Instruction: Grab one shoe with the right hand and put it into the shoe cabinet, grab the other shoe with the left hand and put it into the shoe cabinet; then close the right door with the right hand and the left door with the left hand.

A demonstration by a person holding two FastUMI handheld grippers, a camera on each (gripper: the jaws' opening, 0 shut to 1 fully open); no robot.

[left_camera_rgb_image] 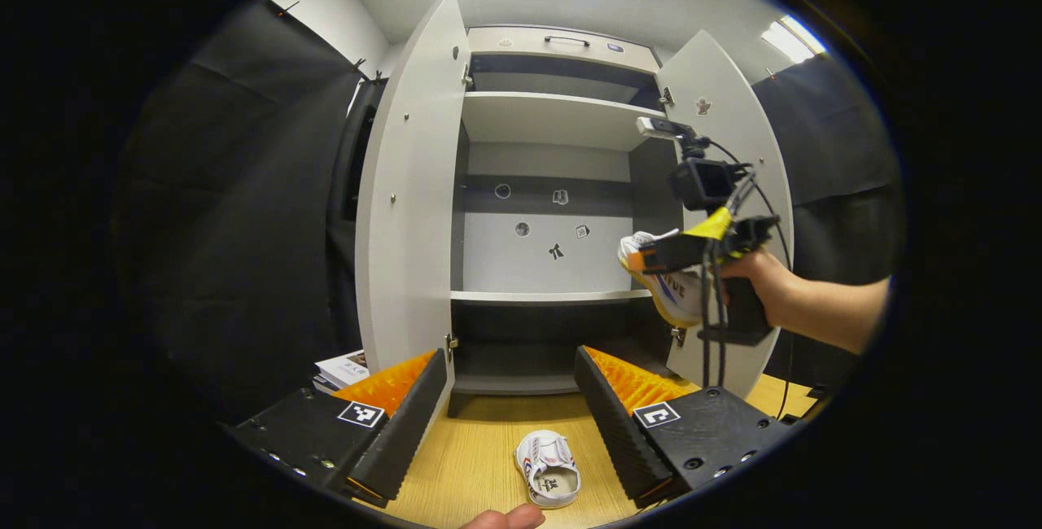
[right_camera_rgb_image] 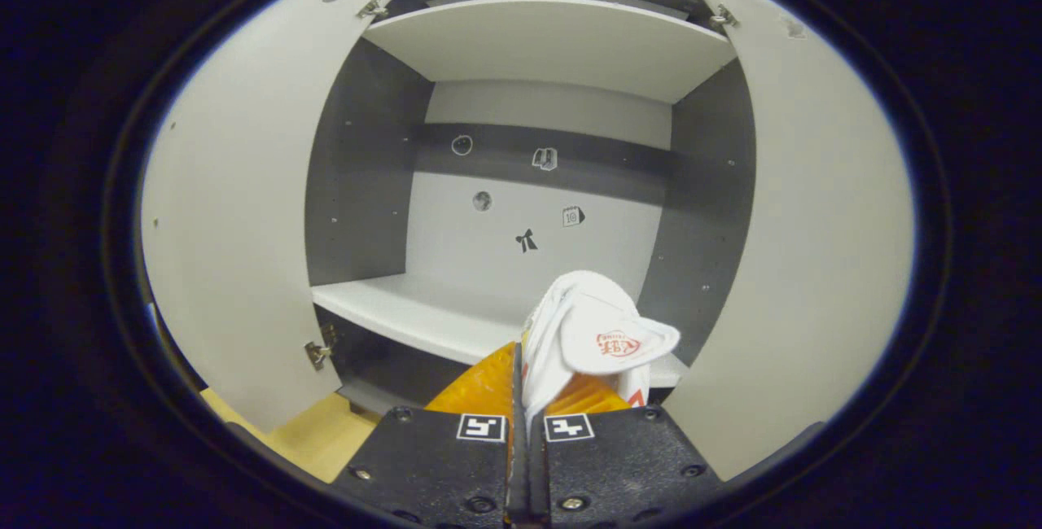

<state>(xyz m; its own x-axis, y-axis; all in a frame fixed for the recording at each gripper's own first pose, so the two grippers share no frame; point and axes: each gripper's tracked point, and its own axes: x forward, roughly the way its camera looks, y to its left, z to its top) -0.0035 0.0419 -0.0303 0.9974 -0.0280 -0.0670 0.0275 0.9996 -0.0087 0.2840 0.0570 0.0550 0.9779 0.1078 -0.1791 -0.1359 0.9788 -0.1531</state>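
Right gripper (right_camera_rgb_image: 521,399) clamped on white shoe (right_camera_rgb_image: 590,334) before open shoe cabinet (left_camera_rgb_image: 541,122).
Left gripper (left_camera_rgb_image: 513,407) spread wide above second shoe (left_camera_rgb_image: 547,468) on wooden floor (left_camera_rgb_image: 472,464); books (left_camera_rgb_image: 342,369) beside left door (left_camera_rgb_image: 404,187); shoe print unreadable.

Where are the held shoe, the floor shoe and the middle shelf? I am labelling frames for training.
held shoe (right_camera_rgb_image: 598,334), right gripper view, on its white upper.
floor shoe (left_camera_rgb_image: 548,468), left gripper view, on its strap.
middle shelf (left_camera_rgb_image: 537,296), left gripper view, on its front edge.
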